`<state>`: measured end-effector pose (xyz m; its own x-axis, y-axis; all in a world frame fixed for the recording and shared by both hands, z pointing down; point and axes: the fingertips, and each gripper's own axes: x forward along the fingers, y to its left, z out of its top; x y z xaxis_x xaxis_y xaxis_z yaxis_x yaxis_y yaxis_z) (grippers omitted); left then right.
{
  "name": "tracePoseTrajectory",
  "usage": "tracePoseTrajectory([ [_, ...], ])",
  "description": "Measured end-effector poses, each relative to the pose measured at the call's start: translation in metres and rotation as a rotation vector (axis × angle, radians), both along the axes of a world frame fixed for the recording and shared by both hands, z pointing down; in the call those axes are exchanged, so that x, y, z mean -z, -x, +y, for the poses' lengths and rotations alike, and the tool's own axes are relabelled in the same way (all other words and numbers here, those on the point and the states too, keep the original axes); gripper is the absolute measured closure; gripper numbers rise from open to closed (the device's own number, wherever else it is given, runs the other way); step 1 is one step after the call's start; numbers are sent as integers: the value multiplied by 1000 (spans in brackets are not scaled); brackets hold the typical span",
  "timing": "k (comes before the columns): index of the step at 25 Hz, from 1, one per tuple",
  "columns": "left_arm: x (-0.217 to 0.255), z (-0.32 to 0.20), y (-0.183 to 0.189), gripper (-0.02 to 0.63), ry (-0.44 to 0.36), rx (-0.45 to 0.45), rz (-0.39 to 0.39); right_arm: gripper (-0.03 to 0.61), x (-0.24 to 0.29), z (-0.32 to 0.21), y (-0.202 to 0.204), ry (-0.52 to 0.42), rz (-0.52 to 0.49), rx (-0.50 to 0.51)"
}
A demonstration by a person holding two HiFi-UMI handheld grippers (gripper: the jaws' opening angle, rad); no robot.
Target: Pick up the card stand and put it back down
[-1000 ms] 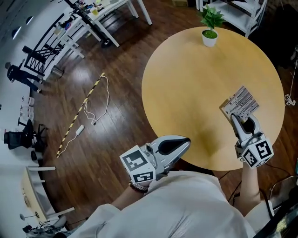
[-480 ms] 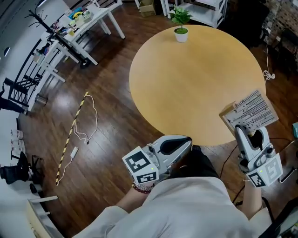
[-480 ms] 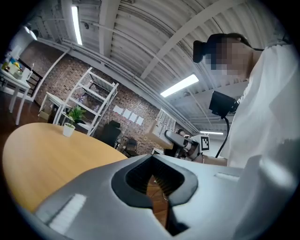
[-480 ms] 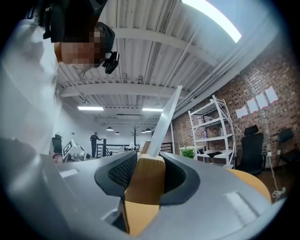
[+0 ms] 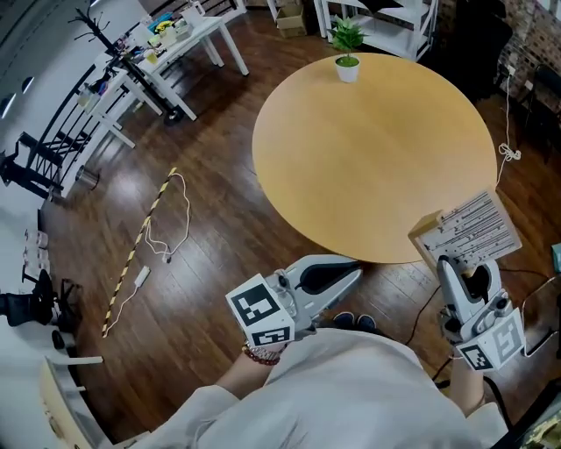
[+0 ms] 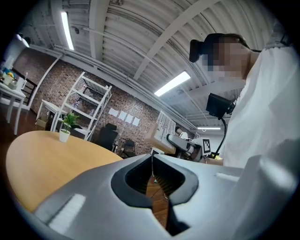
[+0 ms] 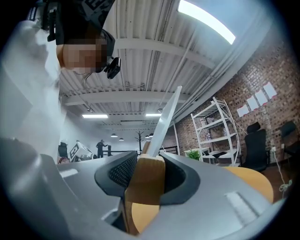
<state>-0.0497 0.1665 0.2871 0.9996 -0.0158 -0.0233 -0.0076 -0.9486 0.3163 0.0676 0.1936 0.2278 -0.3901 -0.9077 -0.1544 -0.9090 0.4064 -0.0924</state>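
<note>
Right tongs (image 5: 449, 263) clamp the card stand (image 5: 469, 230) by its wooden base, likely to spare the card, aloft off the table's (image 5: 368, 158) 4 o'clock edge; left tongs (image 5: 353, 272), closed and empty, wait at 6 o'clock.

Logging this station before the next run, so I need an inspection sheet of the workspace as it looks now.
Surface: round wooden table.
Job's things: card stand held up, above the table's near rim.
Clutter: potted plant at the far rim.
Grippers: right gripper shut on the stand's wooden base; left gripper shut, empty.
Cables: white cable on the floor; another cable beside the table.
Surroundings: white desks, shelving.
</note>
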Motion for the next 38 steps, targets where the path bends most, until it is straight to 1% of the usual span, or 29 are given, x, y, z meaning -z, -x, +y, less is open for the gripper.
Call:
tracePoseTrajectory([
  [2,1,4,-4,621,-3,3,8,426,2,-1,1,-9,16,25],
  [6,-7,9,-12,621,-19,-11,-31,426,4,-2,3,-28,8,38],
  [8,-6,10,-14,621,-4,-3,-19,426,5,-1,2,-27,15,40],
  [11,-8,8,-11,620,31,7,-13,426,4,-1,2,-21,10,37],
  [17,-9,5,-8,620,30,3,-25,426,1,-2,-1,-15,15,20],
  [21,-9,8,-8,620,20,-17,-33,426,1,-2,0,-9,20,9],
  [26,-12,11,-1,620,23,-23,-41,426,-7,-3,-4,6,16,-13],
  [30,-11,17,16,620,16,-12,-52,426,-11,-2,-6,17,25,-18],
  [32,-13,3,21,620,5,2,-58,426,-15,-20,-11,13,3,-12],
  [35,-26,-42,19,620,37,42,-79,426,-35,-78,-24,38,-48,8],
  [38,-30,-79,7,620,38,76,-91,426,-47,-133,-47,56,-41,36],
])
